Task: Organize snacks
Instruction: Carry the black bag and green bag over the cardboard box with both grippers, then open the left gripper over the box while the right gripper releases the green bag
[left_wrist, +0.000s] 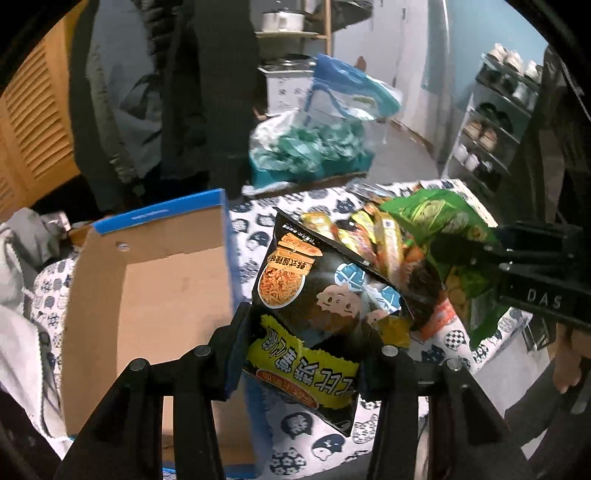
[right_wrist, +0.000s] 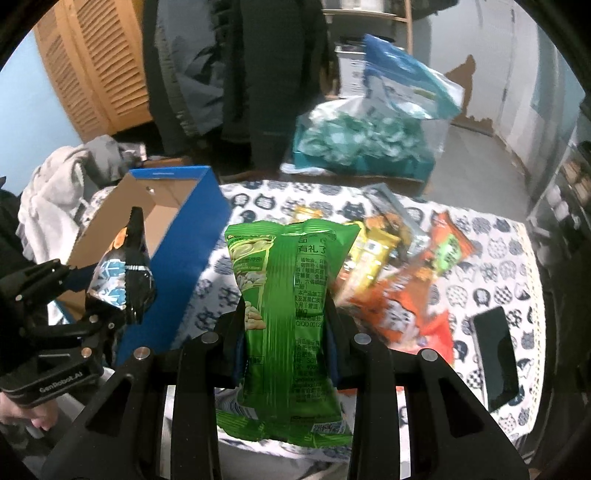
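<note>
The open cardboard box (left_wrist: 147, 295) with blue outer walls sits on the cat-print cloth (right_wrist: 498, 266), empty inside as far as shows, beside a heap of about 6 loose snack packets (right_wrist: 406, 280). The right gripper (right_wrist: 284, 325) is clamped across the middle of the green snack bag (right_wrist: 291, 295), lifted clear of the cloth; it looks light, puffy and crinkly, so a mid-body pinch suits it. The left gripper (left_wrist: 306, 354) pinches the smaller black snack bag (left_wrist: 314, 295) near its lower seam, just beside the box, and its glossy film may slip.

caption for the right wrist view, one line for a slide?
Right gripper clamps a green snack bag above the cat-print cloth; left gripper holds a black bag by the open cardboard box.
</note>
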